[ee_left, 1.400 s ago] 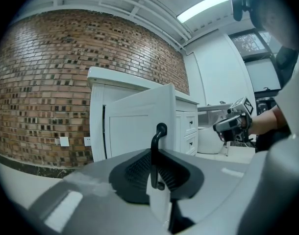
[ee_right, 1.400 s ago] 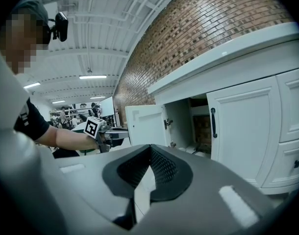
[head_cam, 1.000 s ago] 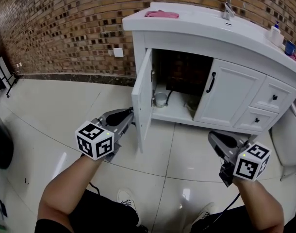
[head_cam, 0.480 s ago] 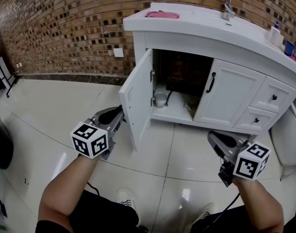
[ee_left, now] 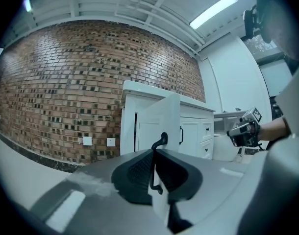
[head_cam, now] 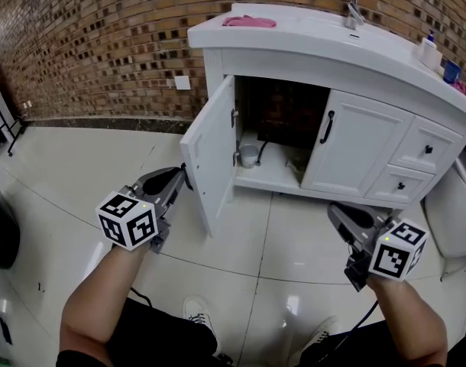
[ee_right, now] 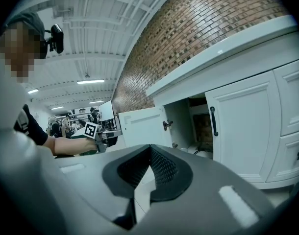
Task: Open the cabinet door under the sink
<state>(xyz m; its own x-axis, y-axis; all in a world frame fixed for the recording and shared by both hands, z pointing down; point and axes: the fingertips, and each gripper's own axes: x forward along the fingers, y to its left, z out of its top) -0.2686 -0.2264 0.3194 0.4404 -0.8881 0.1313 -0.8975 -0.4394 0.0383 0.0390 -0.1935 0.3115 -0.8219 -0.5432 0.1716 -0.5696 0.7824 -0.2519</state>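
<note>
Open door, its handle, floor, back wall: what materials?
White panelled cabinet door: painted wood or MDF by the look, satin sheen. Curved black door handle: probably coated metal, thin and matte. Pale floor: glossy tile, grout lines and reflections. Brown wall: brick, mortar joints visible.

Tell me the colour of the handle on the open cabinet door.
Black. The left gripper view shows the handle best, against the white door.

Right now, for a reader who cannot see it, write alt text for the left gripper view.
The left gripper is clamped on the black handle of an open white cabinet door. Behind it stand the white sink cabinet and a brick wall.
</note>
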